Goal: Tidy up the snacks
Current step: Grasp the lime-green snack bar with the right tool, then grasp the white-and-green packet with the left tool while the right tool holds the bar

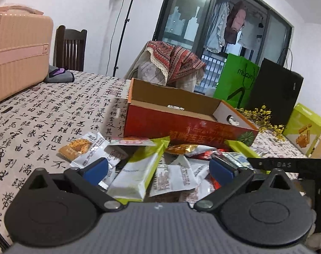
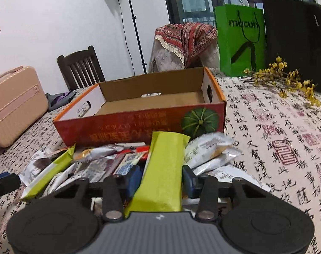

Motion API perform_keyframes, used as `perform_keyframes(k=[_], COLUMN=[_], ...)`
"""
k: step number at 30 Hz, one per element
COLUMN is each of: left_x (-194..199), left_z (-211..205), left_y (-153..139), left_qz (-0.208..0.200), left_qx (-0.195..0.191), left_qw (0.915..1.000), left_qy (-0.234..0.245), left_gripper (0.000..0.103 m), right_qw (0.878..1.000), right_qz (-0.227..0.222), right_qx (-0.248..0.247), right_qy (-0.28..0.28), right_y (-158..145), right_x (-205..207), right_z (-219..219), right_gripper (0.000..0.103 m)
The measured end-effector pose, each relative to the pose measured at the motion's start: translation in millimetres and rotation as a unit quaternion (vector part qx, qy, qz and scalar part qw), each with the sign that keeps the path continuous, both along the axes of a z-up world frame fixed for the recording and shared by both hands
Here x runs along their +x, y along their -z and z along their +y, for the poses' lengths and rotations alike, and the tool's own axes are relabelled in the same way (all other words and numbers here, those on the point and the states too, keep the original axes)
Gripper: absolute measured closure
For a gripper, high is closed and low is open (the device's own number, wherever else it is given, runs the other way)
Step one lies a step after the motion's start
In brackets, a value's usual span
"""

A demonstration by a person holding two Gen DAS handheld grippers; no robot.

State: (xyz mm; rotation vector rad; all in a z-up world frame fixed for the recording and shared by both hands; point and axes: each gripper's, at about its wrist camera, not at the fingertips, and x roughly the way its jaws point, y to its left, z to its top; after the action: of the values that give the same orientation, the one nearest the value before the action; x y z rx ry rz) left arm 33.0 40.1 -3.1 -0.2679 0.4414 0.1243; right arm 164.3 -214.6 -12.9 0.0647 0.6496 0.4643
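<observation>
A pile of small snack packets (image 1: 173, 175) lies on the calligraphy tablecloth in front of an open red cardboard box (image 1: 181, 127). My left gripper (image 1: 158, 170) hovers open over the pile, with a green-and-white packet (image 1: 137, 173) lying loose between its blue pads. In the right wrist view, my right gripper (image 2: 162, 180) is shut on a long lime-green packet (image 2: 164, 158), which sticks up and forward toward the box (image 2: 128, 131). The box looks nearly empty, with one small white item at its far wall. More packets (image 2: 101, 163) lie to the left of the held one.
A pink suitcase (image 1: 16, 50) stands at the table's left, with a dark chair (image 1: 70, 46) behind it. A green paper bag (image 2: 241, 40), a black bag (image 2: 296, 40) and yellow flower sprigs (image 2: 287, 80) sit at the far right. A green snack carton (image 1: 304, 129) stands by the right edge.
</observation>
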Motion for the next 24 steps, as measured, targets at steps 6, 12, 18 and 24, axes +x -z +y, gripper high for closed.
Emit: perform_keyframes(k=[6, 12, 18, 24], left_x=[15.3, 37.4, 58.8, 61.9], left_z=[-0.6, 0.2, 11.7, 23.5], left_y=[1.0, 4.8, 17.7, 22.9], left_qz=[0.016, 0.049, 0.098, 0.110], left_qx=[0.032, 0.050, 0.037, 0.009], left_qw=[0.9994, 0.9974, 0.9944, 0.9939], left_qy=[0.005, 0.016, 0.018, 0.012], left_gripper=[0.000, 0.031, 0.052, 0.052], right_qw=[1.000, 0.998, 0.997, 0.998], right_qz=[-0.026, -0.055, -0.078, -0.068], right_qx=[0.012, 0.024, 0.027, 0.020], right_qy=[0.005, 0.011, 0.003, -0.001], right_y=[-0.4, -4.7, -7.3, -1.4], right_x=[-16.9, -34.9, -47.0, -45.0], right_z=[-8.6, -16.7, -18.4, -17.3], right_gripper=[0.068, 0.069, 0.069, 0.069])
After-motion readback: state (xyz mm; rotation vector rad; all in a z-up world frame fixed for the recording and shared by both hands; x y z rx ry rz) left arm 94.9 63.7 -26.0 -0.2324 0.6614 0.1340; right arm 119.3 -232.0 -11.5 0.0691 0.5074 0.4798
